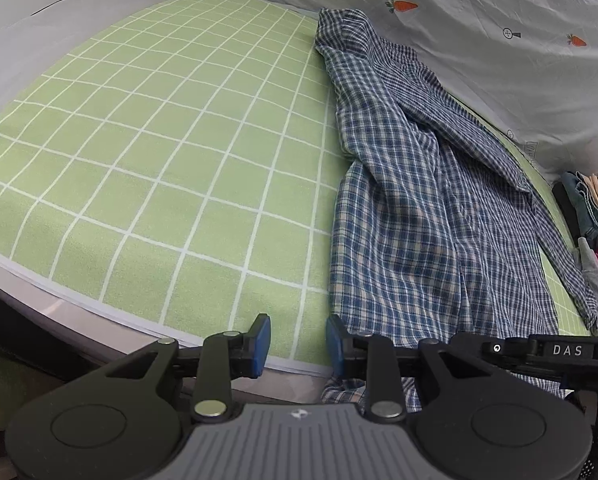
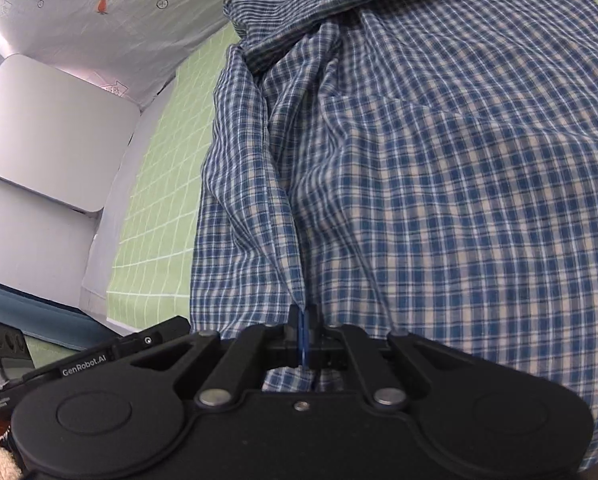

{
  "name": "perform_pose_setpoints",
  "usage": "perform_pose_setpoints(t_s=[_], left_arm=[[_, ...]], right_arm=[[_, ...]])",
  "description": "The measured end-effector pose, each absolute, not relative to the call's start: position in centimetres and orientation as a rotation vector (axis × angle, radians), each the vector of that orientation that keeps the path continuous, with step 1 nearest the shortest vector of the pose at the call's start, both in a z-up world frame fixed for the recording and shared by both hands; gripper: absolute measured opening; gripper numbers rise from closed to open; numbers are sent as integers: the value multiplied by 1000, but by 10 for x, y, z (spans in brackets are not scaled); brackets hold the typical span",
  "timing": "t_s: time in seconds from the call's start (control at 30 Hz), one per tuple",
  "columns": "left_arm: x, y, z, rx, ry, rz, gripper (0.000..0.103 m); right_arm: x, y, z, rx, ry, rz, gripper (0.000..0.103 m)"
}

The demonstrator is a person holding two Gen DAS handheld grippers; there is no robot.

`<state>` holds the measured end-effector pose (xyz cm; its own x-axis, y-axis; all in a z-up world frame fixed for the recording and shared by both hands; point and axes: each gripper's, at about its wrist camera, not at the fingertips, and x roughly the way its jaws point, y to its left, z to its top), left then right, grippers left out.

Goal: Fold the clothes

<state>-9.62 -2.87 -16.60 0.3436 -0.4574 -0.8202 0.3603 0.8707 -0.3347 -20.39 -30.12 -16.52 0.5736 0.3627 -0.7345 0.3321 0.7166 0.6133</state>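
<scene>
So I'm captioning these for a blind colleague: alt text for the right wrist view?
The right gripper is shut on a fold of the blue plaid shirt, which fills most of the view. It lies on a green grid mat.

Your checked shirt (image 2: 439, 200) ahead of the right fingers is thin woven cloth, matt, soft and creased. The green grid mat (image 1: 159, 152) ahead of your left fingers looks like matt, fine-napped cloth, flat and smooth. The pale printed sheet (image 1: 479, 32) beyond it is light cloth, faintly wrinkled. Both gripper bodies are matt black plastic with dull metal pivot pins; your left fingers (image 1: 262, 342) carry blue rubbery pads. The grey board (image 2: 47, 132), left of the right fingers, looks smooth with a slight sheen.
</scene>
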Motion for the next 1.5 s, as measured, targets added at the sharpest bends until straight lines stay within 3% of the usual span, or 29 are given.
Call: perform_pose_setpoints(t_s=[0.13, 0.2, 0.27, 0.37, 0.87, 1.2, 1.3, 1.4, 1.47, 1.5], left_arm=[[-97, -33, -163, -33, 1099, -538, 33], [-94, -31, -162, -37, 1096, -529, 33], [-89, -29, -160, -49, 1090, -512, 34], [-72, -27, -155, -84, 1075, -476, 36], [70, -93, -125, -167, 976, -462, 55], [257, -175, -139, -288, 958, -489, 60], [300, -200, -149, -289, 977, -487, 60], [322, -216, -159, -248, 1000, -485, 59], [331, -222, -167, -241, 1024, -492, 56], [335, -223, -170, -254, 1031, -498, 46]], right_arm=[[-198, -306, -159, 766, 1010, 17, 3], [-194, -311, -151, 743, 999, 17, 9], [-192, -325, -142, 747, 955, -14, 27], [-186, -350, -135, 751, 902, -88, 42], [-139, -495, -139, 657, 764, -557, 79], [-67, -598, -150, 544, 763, -752, 80], [-53, -614, -160, 542, 799, -773, 76], [-46, -616, -166, 525, 815, -795, 67], [-44, -612, -164, 496, 797, -750, 34], [-43, -611, -164, 476, 803, -743, 31]])
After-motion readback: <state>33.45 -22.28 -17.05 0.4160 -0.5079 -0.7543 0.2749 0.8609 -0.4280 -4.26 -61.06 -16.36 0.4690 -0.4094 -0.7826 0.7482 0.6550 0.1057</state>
